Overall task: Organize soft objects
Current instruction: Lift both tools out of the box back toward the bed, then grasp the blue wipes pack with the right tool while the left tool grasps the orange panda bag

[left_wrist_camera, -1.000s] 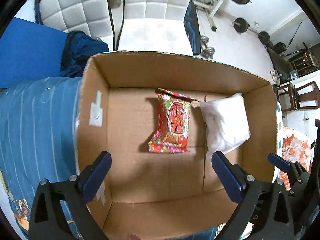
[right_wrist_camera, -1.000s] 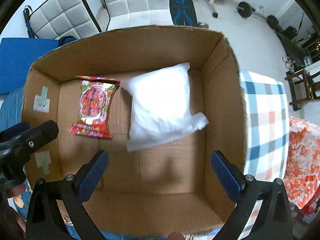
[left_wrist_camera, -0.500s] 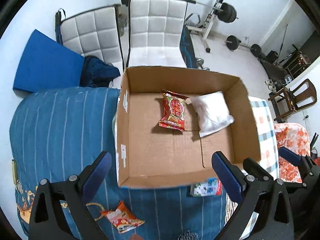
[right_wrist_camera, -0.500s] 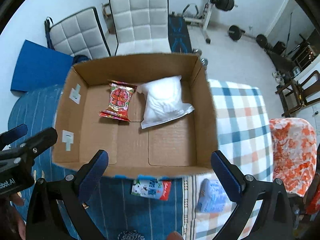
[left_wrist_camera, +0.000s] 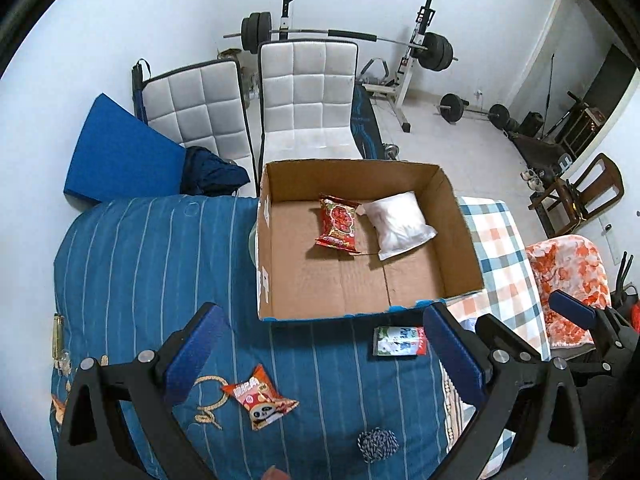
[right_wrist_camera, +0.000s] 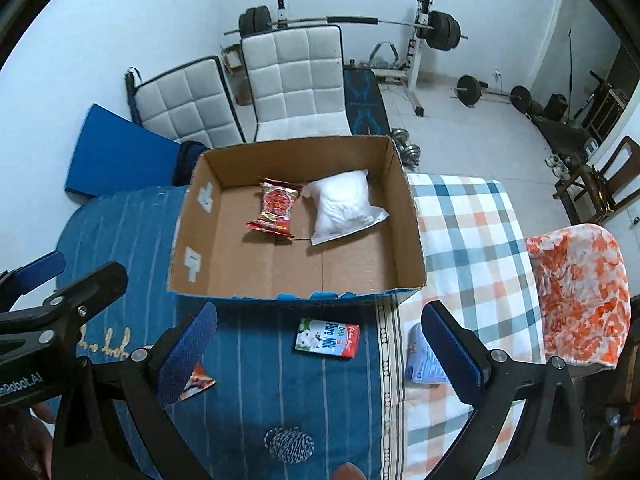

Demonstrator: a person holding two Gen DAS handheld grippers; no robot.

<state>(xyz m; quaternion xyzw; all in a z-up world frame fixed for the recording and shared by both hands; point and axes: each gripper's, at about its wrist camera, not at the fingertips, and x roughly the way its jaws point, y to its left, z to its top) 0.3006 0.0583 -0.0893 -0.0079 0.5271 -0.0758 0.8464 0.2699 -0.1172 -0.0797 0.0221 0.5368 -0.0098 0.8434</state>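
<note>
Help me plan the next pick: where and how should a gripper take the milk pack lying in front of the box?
The milk pack lies flat and clear on the blue cover, just outside the box. Probably best: come straight down with the right gripper and pinch across its shorter width, mid-body, since nothing crowds its edges.

The walls (left_wrist_camera: 160, 20) are plain white and the floor (left_wrist_camera: 460, 148) is pale tile. At twelve o'clock stand two white quilted chairs (left_wrist_camera: 308, 92) – behind them a barbell rack (left_wrist_camera: 412, 64) with black plates. At ten o'clock a blue mat (left_wrist_camera: 120, 156) leans on the wall. At three o'clock there is a wooden chair (left_wrist_camera: 580, 196), and near it an orange floral cloth (right_wrist_camera: 576, 292). The light is even and soft.
</note>
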